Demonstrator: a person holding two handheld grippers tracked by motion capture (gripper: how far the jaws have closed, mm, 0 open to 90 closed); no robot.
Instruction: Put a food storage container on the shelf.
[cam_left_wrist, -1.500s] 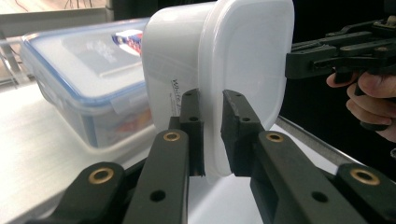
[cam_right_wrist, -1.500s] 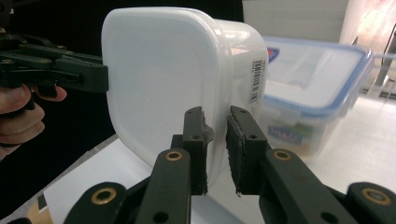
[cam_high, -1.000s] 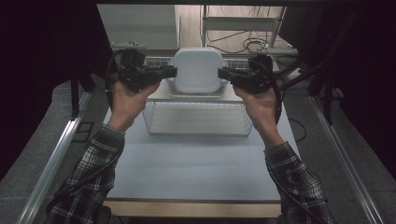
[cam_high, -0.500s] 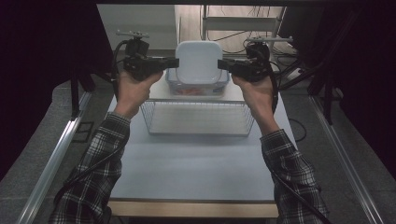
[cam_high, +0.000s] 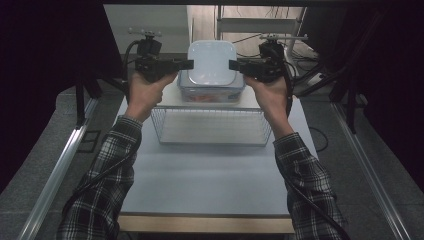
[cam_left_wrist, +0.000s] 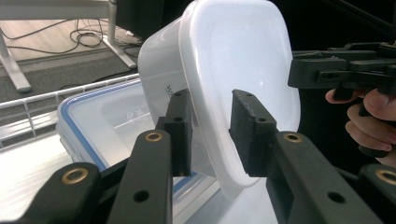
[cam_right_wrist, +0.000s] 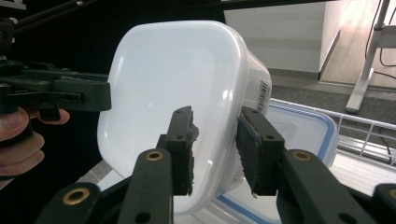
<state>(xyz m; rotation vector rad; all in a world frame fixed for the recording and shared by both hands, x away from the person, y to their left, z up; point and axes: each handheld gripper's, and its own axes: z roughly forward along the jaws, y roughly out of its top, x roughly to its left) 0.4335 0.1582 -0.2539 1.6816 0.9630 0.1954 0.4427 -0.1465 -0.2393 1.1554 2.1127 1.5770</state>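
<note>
A white lidded tub (cam_high: 211, 62) rests on a clear box with a blue-rimmed lid (cam_high: 210, 93) at the far end of the table. My left gripper (cam_high: 188, 64) is at its left edge and my right gripper (cam_high: 233, 64) at its right edge. In the left gripper view the tub's rim (cam_left_wrist: 219, 116) runs between the jaws of my left gripper (cam_left_wrist: 211, 123), with a gap beside one pad (cam_left_wrist: 245, 130). In the right gripper view the rim (cam_right_wrist: 219, 112) likewise lies loosely inside my right gripper (cam_right_wrist: 215, 149). Both pairs of jaws have just been opening and stand open around the rim.
A wire basket (cam_high: 212, 126) stands on the pale table (cam_high: 210, 180) just in front of the stacked boxes. Desk legs and cables (cam_high: 260, 30) lie on the floor behind. Dark curtains flank both sides. Plaid-sleeved forearms reach in from below.
Both hands carried the white tub away from the person, over the basket toward the blue-rimmed box. The jaws now stand wider around its rim.
</note>
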